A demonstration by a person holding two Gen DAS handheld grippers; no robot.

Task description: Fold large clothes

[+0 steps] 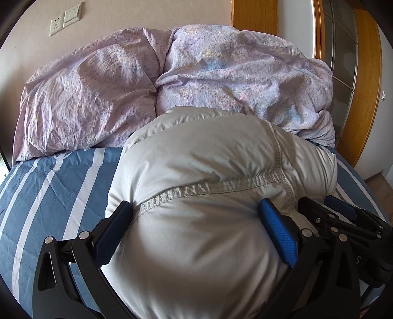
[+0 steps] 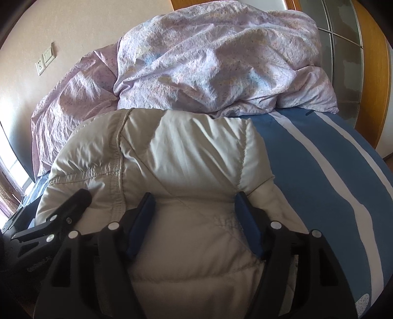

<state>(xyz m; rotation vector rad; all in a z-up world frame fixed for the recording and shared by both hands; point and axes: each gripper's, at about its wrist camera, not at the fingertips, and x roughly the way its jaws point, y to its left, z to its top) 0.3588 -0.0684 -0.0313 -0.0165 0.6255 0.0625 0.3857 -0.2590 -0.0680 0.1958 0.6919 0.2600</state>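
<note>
Two close wrist views across the bed, sharing the duvet

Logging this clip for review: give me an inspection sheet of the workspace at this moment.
Surface: bed with blue, white-striped sheet.
Job's things: puffy grey jacket bunched on the sheet.
Clutter: crumpled lilac duvet heaped behind the jacket.
Grippers: left gripper and right gripper each straddle jacket padding between their blue pads, jaws wide apart.
Cables: nothing seen.
Surroundings: wall socket and switch, wooden door frame.
</note>
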